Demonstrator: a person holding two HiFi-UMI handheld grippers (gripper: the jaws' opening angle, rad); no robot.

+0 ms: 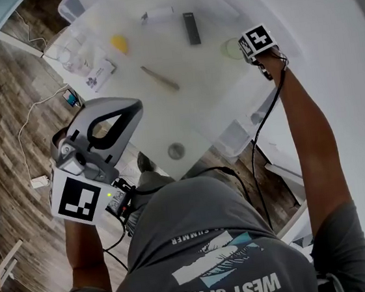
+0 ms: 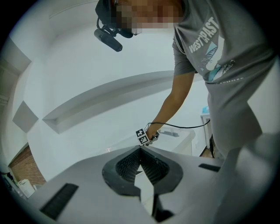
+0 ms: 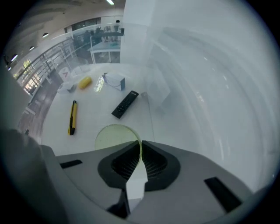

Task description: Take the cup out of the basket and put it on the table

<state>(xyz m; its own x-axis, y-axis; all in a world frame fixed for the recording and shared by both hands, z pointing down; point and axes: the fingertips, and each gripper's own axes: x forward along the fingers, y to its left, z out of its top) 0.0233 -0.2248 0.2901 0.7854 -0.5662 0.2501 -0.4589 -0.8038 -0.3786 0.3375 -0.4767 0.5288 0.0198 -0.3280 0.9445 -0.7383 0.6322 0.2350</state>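
1. Pinching the rim of the pale green cup (image 3: 114, 136), the right gripper (image 3: 140, 146) points steeply down. Its jaws are almost together, with the thin cup wall caught between the pads.
2. The cup stands at the far right of the white bench (image 1: 185, 115), just right of the black remote (image 1: 191, 28). A clear wall (image 3: 158, 94) rises close on the cup's right. I cannot tell whether the cup sits inside that basket or on open bench.
3. The left gripper (image 2: 140, 151) hangs off the near left corner of the bench, well apart from the cup. Its jaws meet at the tips and hold nothing.
4. The step in hand looks like the grasp.
5. The next move calls for a straight lift that keeps the rim pinch firm and the cup upright. The cup should then be carried left to bare bench and set down before the jaws part.
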